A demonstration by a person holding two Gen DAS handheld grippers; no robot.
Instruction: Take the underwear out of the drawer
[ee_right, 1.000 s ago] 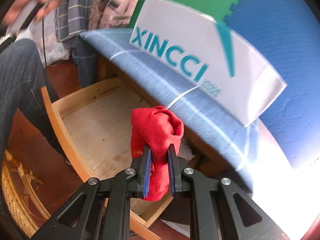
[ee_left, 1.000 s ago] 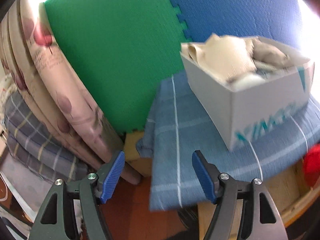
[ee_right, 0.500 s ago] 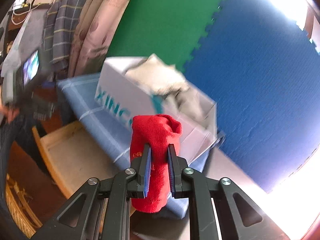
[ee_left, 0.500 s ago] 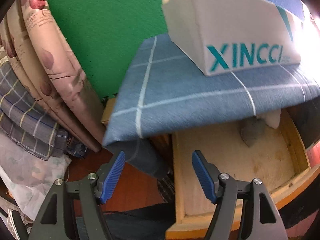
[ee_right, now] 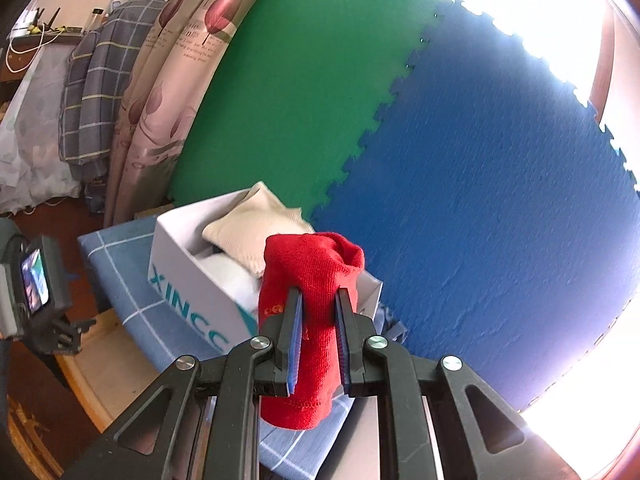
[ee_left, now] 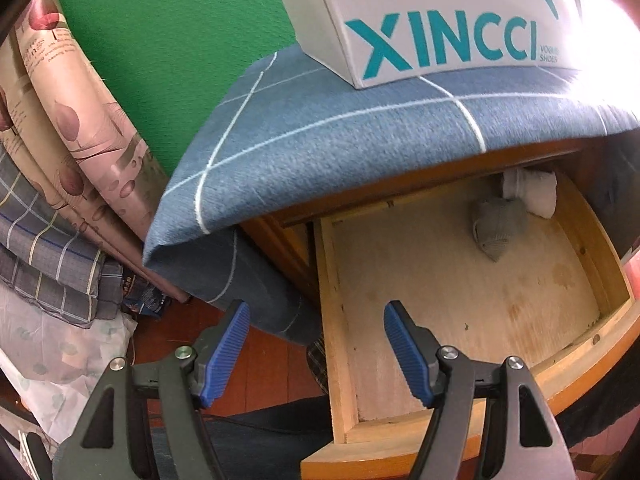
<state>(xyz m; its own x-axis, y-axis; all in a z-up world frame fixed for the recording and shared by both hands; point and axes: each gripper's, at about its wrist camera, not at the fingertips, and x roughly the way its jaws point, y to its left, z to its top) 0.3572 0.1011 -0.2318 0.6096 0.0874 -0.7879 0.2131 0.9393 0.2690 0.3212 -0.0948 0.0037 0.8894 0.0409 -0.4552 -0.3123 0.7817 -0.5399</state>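
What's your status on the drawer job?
Right gripper shut on red garment. Left gripper open over drawer. Grey bundle, white bundle remain inside. Nothing blocking.

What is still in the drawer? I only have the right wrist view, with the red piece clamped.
Observer: A grey rolled piece lies at the back of the drawer.
Operator: Anything else?
Observer: A white piece sits beside it, partly under the cabinet top.
Operator: And the left gripper?
Observer: The left gripper hangs open and empty over the drawer's left wall.
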